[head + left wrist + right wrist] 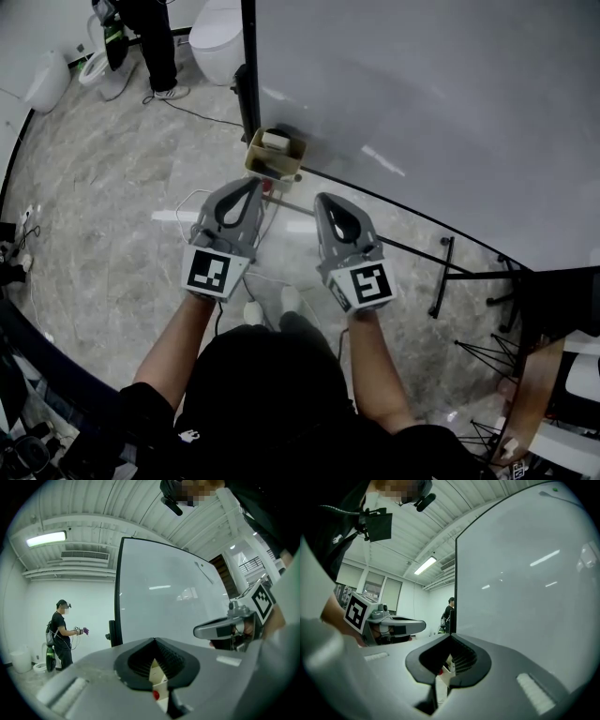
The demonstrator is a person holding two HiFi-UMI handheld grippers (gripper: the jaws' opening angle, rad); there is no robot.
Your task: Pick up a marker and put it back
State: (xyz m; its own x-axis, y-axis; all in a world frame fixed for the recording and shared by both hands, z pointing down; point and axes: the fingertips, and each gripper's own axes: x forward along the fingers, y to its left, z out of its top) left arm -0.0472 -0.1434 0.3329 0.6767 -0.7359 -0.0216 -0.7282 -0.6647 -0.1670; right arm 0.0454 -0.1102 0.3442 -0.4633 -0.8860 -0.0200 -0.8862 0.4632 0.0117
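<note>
While the left gripper (254, 182) and right gripper (322, 198) are clenched empty, the cardboard box (255, 162) holds a white block (275, 141).

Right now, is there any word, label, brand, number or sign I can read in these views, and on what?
No readable text anywhere.
Black-and-white patterned cubes, left and right: coded squares only, no letters.
Small white print on the person's black shirt: too small to read.
Large white board: blank.
</note>
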